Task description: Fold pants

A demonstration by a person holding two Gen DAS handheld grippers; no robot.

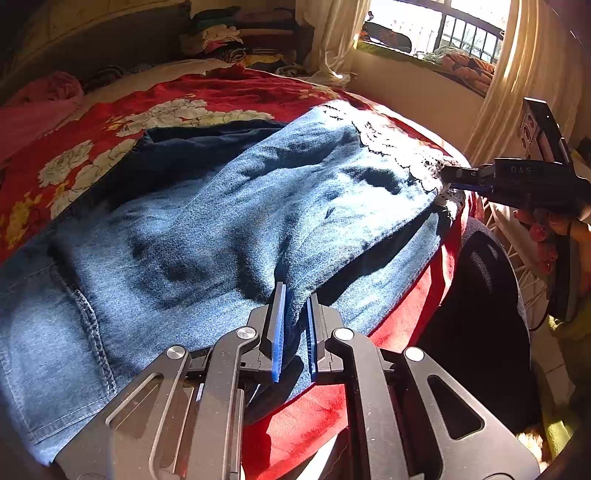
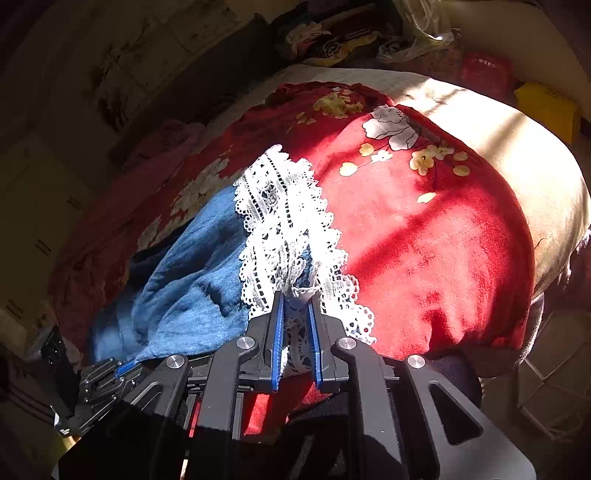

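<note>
The left hand-held gripper (image 1: 293, 325) is closest in the left wrist view. Its two blue pads are pinching a fold of the blue pants (image 1: 229, 221) at the near edge. The pants lie spread out on a red blanket (image 1: 122, 110) with white and yellow flowers, and the blanket covers a bed (image 2: 517, 147). The pants' long side runs from the left hand-held gripper over to the right one, along the near edge of the bed. The end with a pocket seam is on the left, and the end with white lace trim (image 2: 284, 221) is on the right.

The right hand-held gripper (image 2: 295, 328) is pinching the lace end between its blue pads. In the left wrist view it (image 1: 448, 181) comes in from the right side, and the letters "DAS" can be read on its black body.

Beside the bed, behind that gripper, stands a white basket (image 1: 517, 243) with open holes. I cannot tell what is in it.

Farther back, a pile of clothes (image 1: 236, 40) sits past the bed. A window (image 1: 443, 26) with bars lets in bright sun.
</note>
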